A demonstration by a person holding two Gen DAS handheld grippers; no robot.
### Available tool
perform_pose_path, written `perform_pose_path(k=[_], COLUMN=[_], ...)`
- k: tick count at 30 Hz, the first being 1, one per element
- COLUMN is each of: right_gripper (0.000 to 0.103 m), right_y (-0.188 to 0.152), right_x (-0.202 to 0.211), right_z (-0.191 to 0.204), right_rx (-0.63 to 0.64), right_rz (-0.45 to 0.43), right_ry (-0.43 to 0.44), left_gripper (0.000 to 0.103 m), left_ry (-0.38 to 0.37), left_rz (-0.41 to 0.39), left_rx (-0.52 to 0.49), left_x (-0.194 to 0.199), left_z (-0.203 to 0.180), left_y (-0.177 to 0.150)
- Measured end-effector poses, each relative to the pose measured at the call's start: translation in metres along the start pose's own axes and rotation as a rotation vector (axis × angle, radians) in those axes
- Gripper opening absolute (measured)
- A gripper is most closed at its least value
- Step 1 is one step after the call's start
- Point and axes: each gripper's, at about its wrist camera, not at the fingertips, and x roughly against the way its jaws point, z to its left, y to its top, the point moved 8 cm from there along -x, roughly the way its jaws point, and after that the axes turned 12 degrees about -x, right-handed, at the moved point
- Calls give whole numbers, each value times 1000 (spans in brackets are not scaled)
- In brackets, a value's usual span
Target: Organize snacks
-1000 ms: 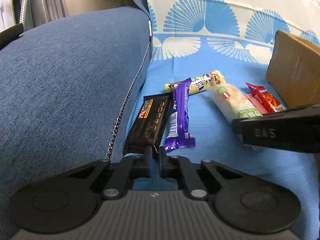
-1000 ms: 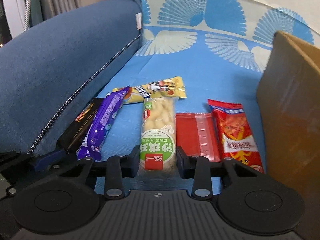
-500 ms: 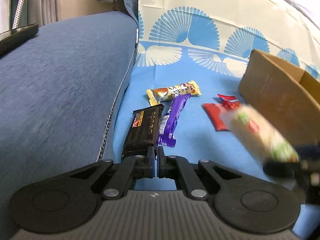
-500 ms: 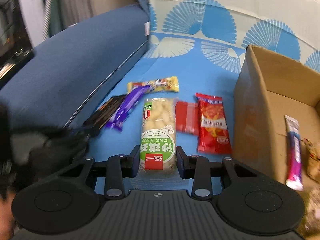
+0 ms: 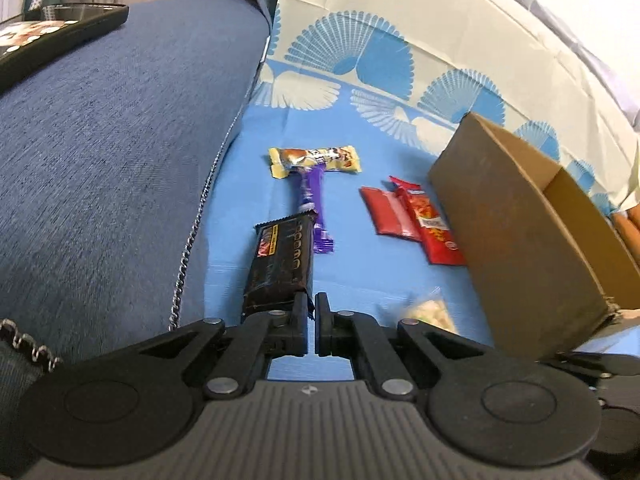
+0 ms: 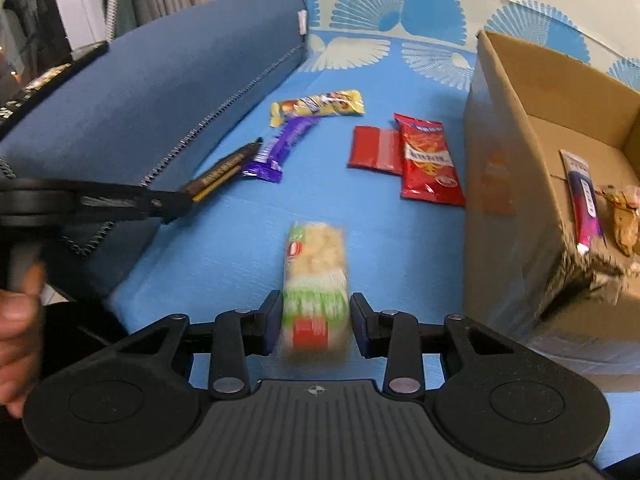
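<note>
My right gripper (image 6: pixel 314 316) is shut on a green-and-white rice-cracker bar (image 6: pixel 315 276) and holds it above the blue cloth, left of the open cardboard box (image 6: pixel 516 128). The bar's tip shows in the left wrist view (image 5: pixel 428 314). My left gripper (image 5: pixel 311 322) is shut and empty at the near end of a black chocolate bar (image 5: pixel 282 264). A purple bar (image 5: pixel 314 200), a yellow bar (image 5: pixel 314 160), a flat red packet (image 5: pixel 386 212) and a red chip bag (image 5: pixel 434 228) lie on the cloth. The left gripper also shows in the right wrist view (image 6: pixel 172 204).
A blue sofa cushion (image 5: pixel 112 140) borders the snacks on the left, with a phone (image 5: pixel 48 40) on top. The box (image 5: pixel 528 240) stands at the right and holds a pink stick pack (image 6: pixel 582 196) and another wrapped snack (image 6: pixel 624 216).
My right gripper has lifted the rice-cracker bar off the cloth and pulled back, toward the box's near corner. My left gripper has pulled back and risen slightly, still shut.
</note>
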Motion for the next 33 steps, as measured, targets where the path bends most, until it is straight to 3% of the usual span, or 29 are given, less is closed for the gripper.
perform_pose_path(k=[2,5,7,13,22,30,33], right_gripper=[38,38,40,50,63,63,63], right_y=[-2,-3,-4,-7,-7,-8,-7], right_x=[-2,-4,-6,-13,-16,-22,-22], right_z=[-2,0,1,-1,0,-5,-7], right_rx=[-13,0,15,26,39,49,37], right_rz=[0,-4,-5,17,-4,-20,-21], right_ry=[9,25,32,33,38,-9,-16], left_gripper=[6,22,43,65,69,69,63], left_ry=[-3,5,28,112,140,147,143], left_rz=[0,19,25,68,119,136,129], left_rx=[10,29,27,-17,-25,-57,-56], left_x=[1,-4,-7,-23,-52,-59,-58], left_z=[0,3,3,3,7,3,4], left_y=[0,-1,-1,-1,-1,-1,-1])
